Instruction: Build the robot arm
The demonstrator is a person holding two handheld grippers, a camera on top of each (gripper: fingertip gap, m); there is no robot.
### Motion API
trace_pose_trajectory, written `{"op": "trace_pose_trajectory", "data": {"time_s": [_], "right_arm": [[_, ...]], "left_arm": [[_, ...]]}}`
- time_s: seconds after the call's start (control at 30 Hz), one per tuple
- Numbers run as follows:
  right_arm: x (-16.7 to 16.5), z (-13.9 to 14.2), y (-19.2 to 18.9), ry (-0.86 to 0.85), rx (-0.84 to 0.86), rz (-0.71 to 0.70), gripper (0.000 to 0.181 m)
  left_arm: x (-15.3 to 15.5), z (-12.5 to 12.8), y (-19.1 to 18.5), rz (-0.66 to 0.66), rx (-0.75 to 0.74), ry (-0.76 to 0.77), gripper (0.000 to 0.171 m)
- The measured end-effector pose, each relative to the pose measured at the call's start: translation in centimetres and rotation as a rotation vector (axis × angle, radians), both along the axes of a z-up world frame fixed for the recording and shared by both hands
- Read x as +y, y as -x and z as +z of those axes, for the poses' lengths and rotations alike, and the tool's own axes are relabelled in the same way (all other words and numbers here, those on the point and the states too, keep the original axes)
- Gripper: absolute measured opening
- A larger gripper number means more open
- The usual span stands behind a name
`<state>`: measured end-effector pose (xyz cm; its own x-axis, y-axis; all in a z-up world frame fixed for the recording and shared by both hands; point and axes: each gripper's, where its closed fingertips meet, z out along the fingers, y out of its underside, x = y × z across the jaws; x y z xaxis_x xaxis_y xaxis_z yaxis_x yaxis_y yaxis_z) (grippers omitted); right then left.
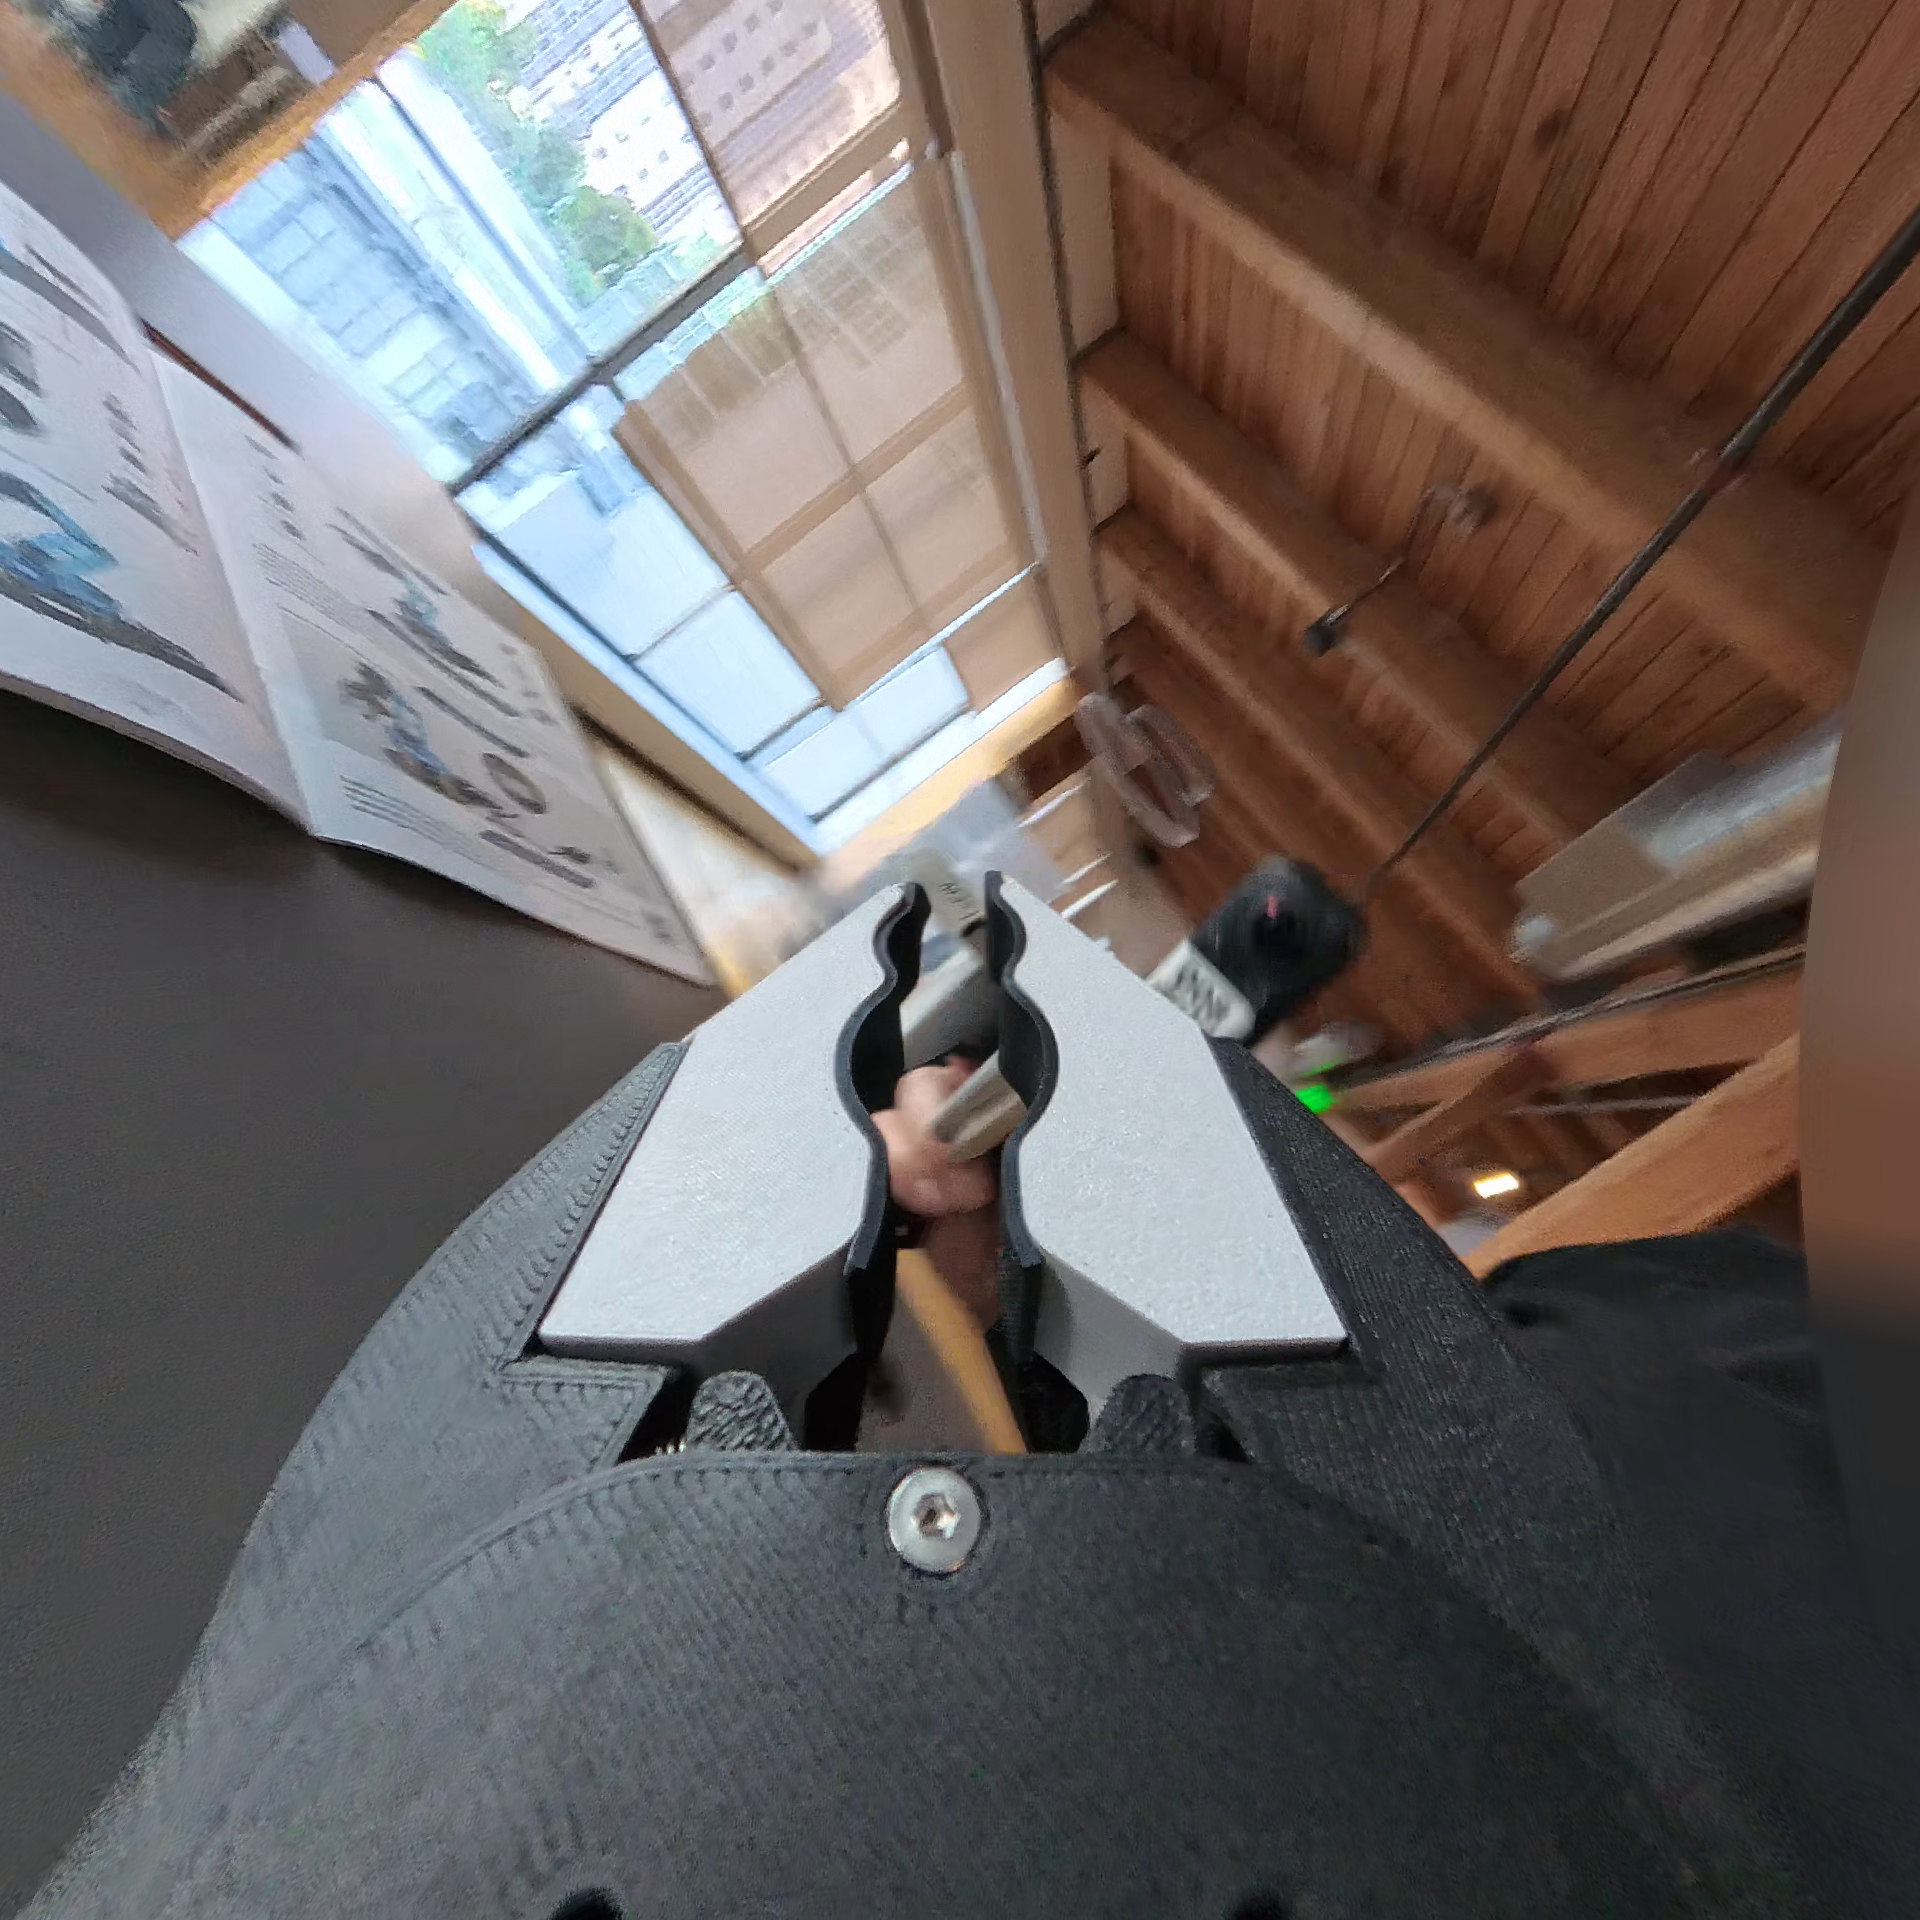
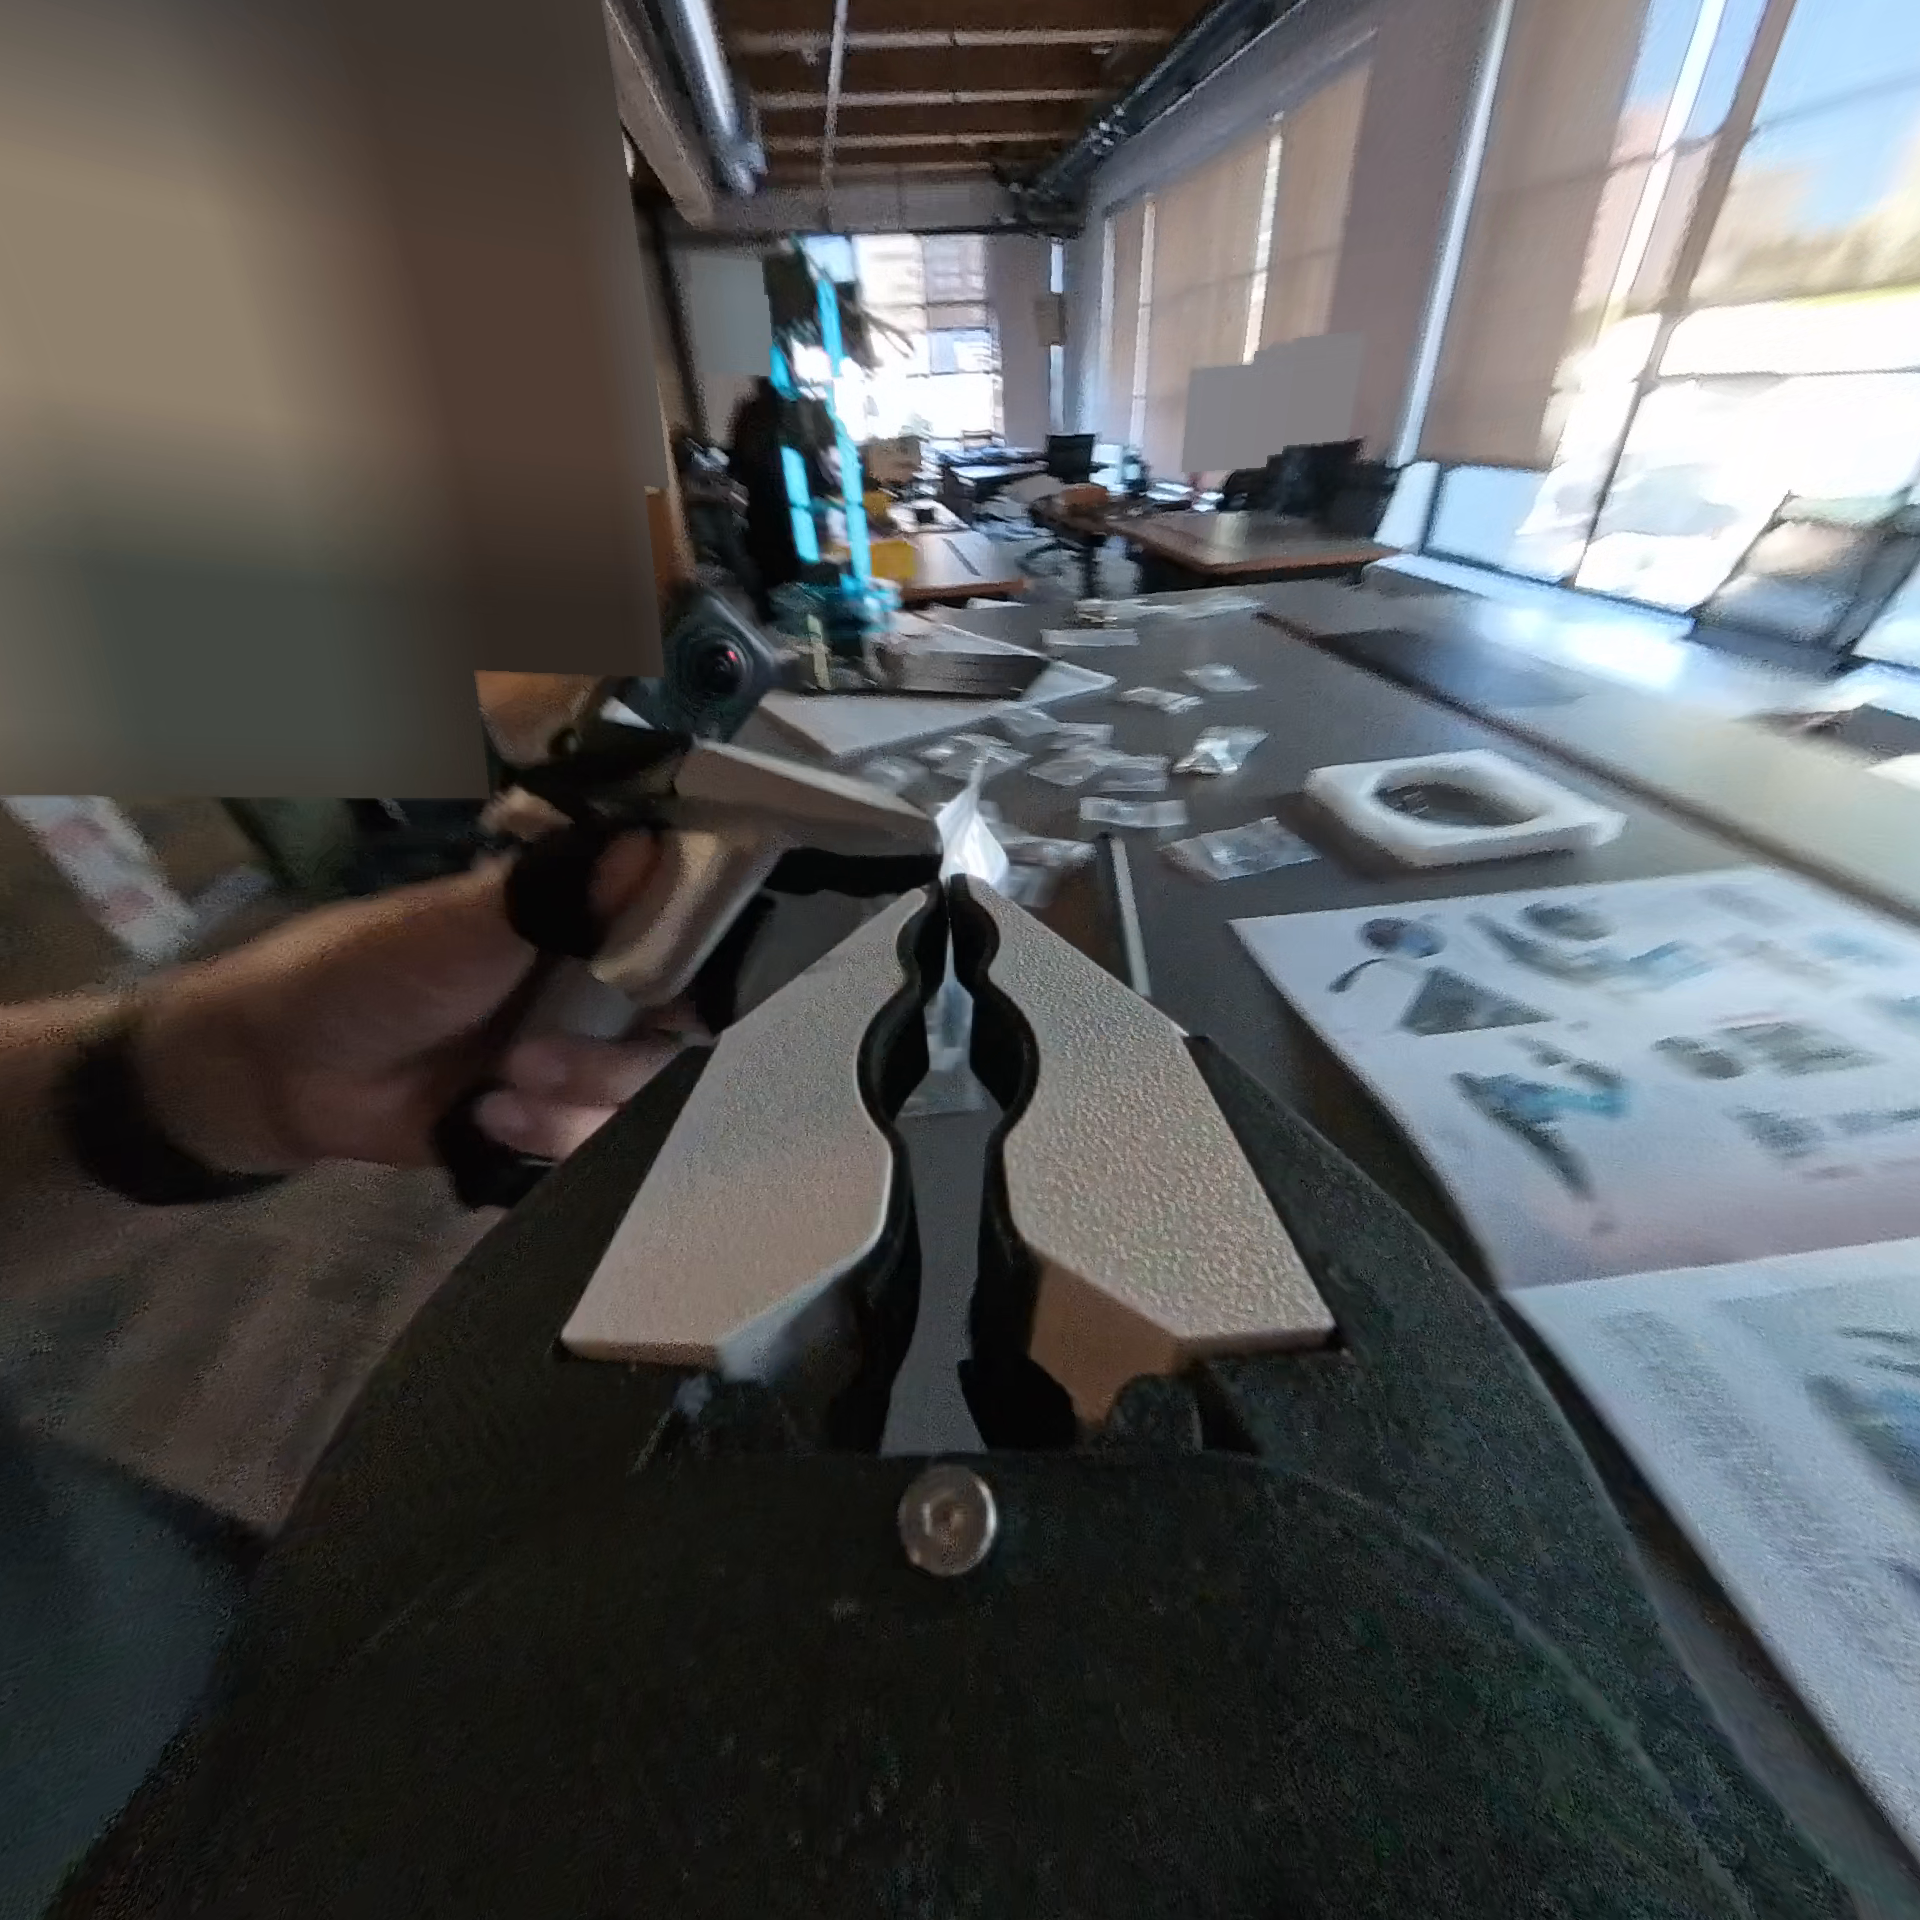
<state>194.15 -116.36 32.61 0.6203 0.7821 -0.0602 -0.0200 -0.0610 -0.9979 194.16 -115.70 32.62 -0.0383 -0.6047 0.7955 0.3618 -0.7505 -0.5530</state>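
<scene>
Small clear bag (image 2: pixel 971 836) is pinched in right tongs (image 2: pixel 951 896) over the surface (image 2: pixel 1403 717) — left tongs (image 1: pixel 954 900) are narrowed beside it, grip cannot be told.

left wrist cam sat low by the dark tabletop (image 1: pixel 260 1039), rolled sideways and tilted up at the windows (image 1: pixel 582 343) and wood ceiling (image 1: pixel 1507 260). right wrist cam looked level down the long tabletop (image 2: pixel 1351 727). both caught the open booklet (image 1: pixel 312 623) (image 2: pixel 1610 1039), and each other.

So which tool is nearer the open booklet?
Right. The right tool sits beside the booklet; the left tool is farther left. Both pinch a plastic bag.
</scene>
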Motion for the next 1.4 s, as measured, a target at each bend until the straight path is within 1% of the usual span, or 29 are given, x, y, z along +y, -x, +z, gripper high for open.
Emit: {"op": "trace_pose_trajectory", "data": {"time_s": [0.07, 0.1, 0.2, 0.3, 0.37, 0.47, 0.5, 0.67, 0.7, 0.8, 0.83, 0.93, 1.0, 1.07, 1.13, 1.23, 1.33, 1.4], "right_arm": [[0.0, 0.8, -0.6, 0.094, 0.136, 0.062, 0.000], [0.1, 1.1, -1.0, 0.134, 0.188, 0.087, 0.000], [-0.3, 1.5, -1.4, 0.217, 0.259, 0.183, 0.000], [-1.7, 1.8, -0.8, 0.262, 0.285, 0.309, 0.000], [-2.1, 1.5, -0.5, 0.283, 0.274, 0.341, 0.000], [-2.5, 1.6, -0.3, 0.292, 0.292, 0.368, 0.000], [-2.5, 1.5, -0.3, 0.298, 0.297, 0.373, 0.000], [-2.8, 1.3, -0.4, 0.320, 0.317, 0.382, 0.000], [-2.8, 1.3, -0.4, 0.326, 0.325, 0.384, 0.000], [-2.9, 1.1, -0.6, 0.355, 0.332, 0.402, 0.000], [-2.9, 1.0, -0.7, 0.364, 0.327, 0.409, 0.000], [-2.2, 0.6, -1.8, 0.360, 0.257, 0.387, 0.017], [-1.6, -0.1, -2.6, 0.358, 0.149, 0.372, 0.026], [-1.7, -1.3, -2.7, 0.367, 0.029, 0.399, 0.027], [-2.8, -3.0, -2.3, 0.412, -0.086, 0.483, 0.022], [-3.4, -4.9, -2.0, 0.426, -0.206, 0.508, 0.012], [-3.5, -4.9, -1.8, 0.453, -0.170, 0.521, 0.008], [-3.4, -5.4, -2.0, 0.465, -0.184, 0.512, 0.003]], "left_arm": [[0.3, -0.1, 0.5, 0.045, 0.081, -0.078, 0.009], [0.4, 0.0, 0.9, 0.068, 0.115, -0.119, 0.012], [0.0, 1.2, 1.3, 0.092, 0.170, -0.269, 0.023], [-1.2, 2.6, 0.8, 0.036, 0.174, -0.399, 0.029], [-2.2, 3.2, 0.4, -0.041, 0.171, -0.459, 0.021], [-2.8, 3.2, 0.2, -0.117, 0.183, -0.478, 0.003], [-2.7, 3.1, 0.2, -0.125, 0.185, -0.468, 0.000], [-2.8, 2.6, 0.1, -0.163, 0.173, -0.417, 0.000], [-2.8, 2.4, 0.0, -0.168, 0.182, -0.409, 0.002], [-3.0, 2.0, -0.2, -0.195, 0.189, -0.398, 0.000], [-3.1, 1.7, -0.2, -0.210, 0.202, -0.391, 0.000], [-3.3, 0.0, -0.6, -0.254, 0.303, -0.400, 0.000], [-3.6, -1.3, -0.9, -0.285, 0.377, -0.428, 0.000], [-4.0, -2.5, -1.4, -0.316, 0.445, -0.456, 0.000], [-4.1, -3.6, -1.8, -0.334, 0.496, -0.468, 0.000], [-4.4, -4.4, -2.2, -0.366, 0.523, -0.462, 0.000], [-4.5, -5.1, -2.2, -0.378, 0.554, -0.463, 0.000], [-4.5, -5.2, -2.2, -0.376, 0.551, -0.460, 0.000]]}}
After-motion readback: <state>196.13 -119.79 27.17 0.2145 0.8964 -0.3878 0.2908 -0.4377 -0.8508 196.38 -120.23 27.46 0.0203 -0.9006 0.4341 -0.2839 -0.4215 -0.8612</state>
